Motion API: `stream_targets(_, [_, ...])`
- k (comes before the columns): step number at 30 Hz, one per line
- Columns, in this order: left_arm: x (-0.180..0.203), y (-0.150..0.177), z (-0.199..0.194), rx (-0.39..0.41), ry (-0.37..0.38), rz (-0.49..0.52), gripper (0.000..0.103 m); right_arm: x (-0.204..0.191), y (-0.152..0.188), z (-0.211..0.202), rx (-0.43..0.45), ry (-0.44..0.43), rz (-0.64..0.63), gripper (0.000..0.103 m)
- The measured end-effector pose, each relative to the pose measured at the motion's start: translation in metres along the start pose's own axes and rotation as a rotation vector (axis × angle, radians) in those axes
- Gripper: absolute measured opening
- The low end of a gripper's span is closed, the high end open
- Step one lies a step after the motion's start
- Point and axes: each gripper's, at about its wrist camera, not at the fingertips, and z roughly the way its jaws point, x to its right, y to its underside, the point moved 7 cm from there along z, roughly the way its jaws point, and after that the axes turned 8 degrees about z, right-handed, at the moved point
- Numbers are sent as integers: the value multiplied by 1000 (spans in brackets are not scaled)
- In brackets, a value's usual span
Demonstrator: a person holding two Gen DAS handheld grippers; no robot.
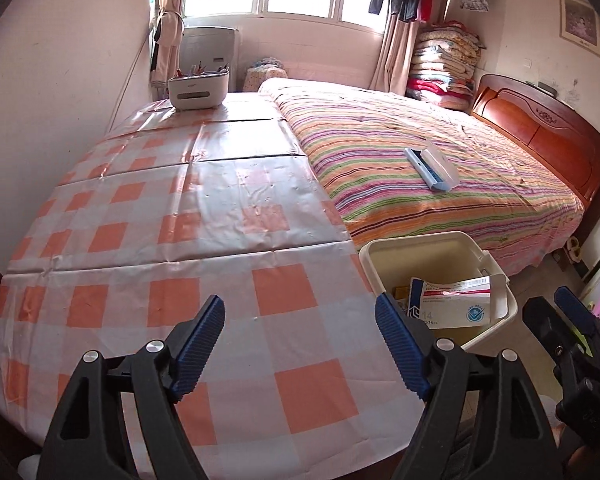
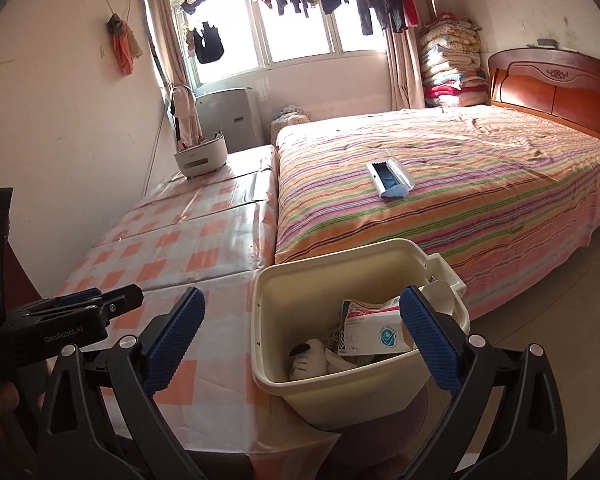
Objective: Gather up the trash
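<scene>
A cream plastic bin stands beside the table's right edge; it also shows in the left wrist view. Inside lie a white cardboard box with red and blue print, crumpled white trash and other scraps. The box shows in the left wrist view too. My left gripper is open and empty over the checked tablecloth. My right gripper is open and empty, hovering over the bin's near rim.
A white desk organizer stands at the table's far end. A bed with a striped cover lies right of the table, with a blue and white open case on it. A wooden headboard and stacked quilts are behind.
</scene>
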Motion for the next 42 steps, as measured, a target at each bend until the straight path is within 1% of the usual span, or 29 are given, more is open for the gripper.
stream_targets(4, [-7,6,-23,33,-90,40,76,-3,9,-12,-29,13,10,96])
stream_targets(5, [-8,7,-27,37,-96,46,76,-3,11,-14,-36,19,13,96])
stream_targets(8, [-8,13,-35,22,-82,49,77,-2,12,-19,-45,40,12,96])
stream_targets(10, [-10,16,-38,18,-89,47,78,-3,13,-19,-54,47,9,96])
stream_targets(15, [-12,22,-36,-7,-82,59,78,-3,10,-19,-58,72,20,96])
stream_targets(24, [-18,21,-15,-30,-40,87,78,-2,5,2,-97,138,41,96])
stream_targets(30, [-24,21,9,-62,-10,110,78,1,-4,19,-98,189,81,96])
stream_targets(34, [-26,23,23,-100,15,108,78,1,-8,28,-105,197,95,96])
stream_targets(42, [-20,30,36,-141,0,129,78,5,-8,46,-128,176,100,96])
